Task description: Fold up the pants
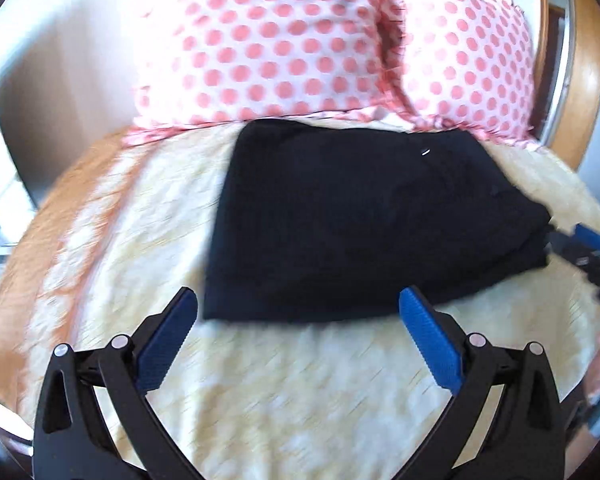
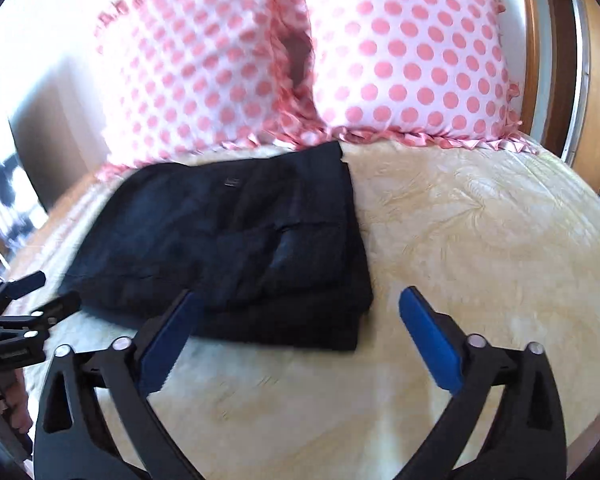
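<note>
Black pants (image 1: 360, 216) lie folded in a compact stack on the cream bedspread (image 1: 284, 392), just below the pillows. They also show in the right wrist view (image 2: 236, 240). My left gripper (image 1: 298, 296) is open and empty, just short of the stack's near edge; it also shows at the left edge of the right wrist view (image 2: 50, 290). My right gripper (image 2: 298, 296) is open and empty at the stack's near right corner; it shows at the right edge of the left wrist view (image 1: 580, 240), beside the stack.
Two pink polka-dot pillows (image 1: 268, 40) (image 2: 412, 52) lean at the head of the bed. A wooden door frame (image 2: 598, 80) stands at the right. The bed's left edge (image 1: 16, 280) drops off near a wall.
</note>
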`<state>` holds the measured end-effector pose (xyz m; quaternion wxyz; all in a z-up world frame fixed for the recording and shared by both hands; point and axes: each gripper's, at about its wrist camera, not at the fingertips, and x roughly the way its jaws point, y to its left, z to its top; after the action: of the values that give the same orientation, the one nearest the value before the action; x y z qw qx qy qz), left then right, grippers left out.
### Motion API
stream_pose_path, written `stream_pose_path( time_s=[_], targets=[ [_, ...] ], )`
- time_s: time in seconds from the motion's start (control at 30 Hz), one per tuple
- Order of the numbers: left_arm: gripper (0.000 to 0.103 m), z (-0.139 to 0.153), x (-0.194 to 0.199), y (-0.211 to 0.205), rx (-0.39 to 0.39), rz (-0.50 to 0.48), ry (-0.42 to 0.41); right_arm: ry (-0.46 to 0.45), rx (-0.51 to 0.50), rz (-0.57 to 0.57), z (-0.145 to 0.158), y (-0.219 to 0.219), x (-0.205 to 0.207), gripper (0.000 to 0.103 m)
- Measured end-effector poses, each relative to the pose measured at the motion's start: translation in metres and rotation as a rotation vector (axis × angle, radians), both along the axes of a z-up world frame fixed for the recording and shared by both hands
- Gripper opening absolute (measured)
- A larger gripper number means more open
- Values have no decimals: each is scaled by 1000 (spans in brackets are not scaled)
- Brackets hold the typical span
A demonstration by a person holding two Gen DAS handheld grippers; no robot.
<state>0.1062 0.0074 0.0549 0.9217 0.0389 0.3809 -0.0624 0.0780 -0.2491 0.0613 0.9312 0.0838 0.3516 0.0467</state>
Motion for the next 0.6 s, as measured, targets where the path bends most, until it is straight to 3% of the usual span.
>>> stream_pose_path(
  time_s=[0.17,0.33,0.6],
  targets=[
    [101,-20,-30,19,6,44,35,9,-54,60,-13,34,-23,102],
    [101,-29,-49,24,7,61,15,-6,-117,84,-19,59,-33,102],
    [101,-36,-51,20,-5,65,14,14,-137,24,-29,62,-38,102]
  ],
)
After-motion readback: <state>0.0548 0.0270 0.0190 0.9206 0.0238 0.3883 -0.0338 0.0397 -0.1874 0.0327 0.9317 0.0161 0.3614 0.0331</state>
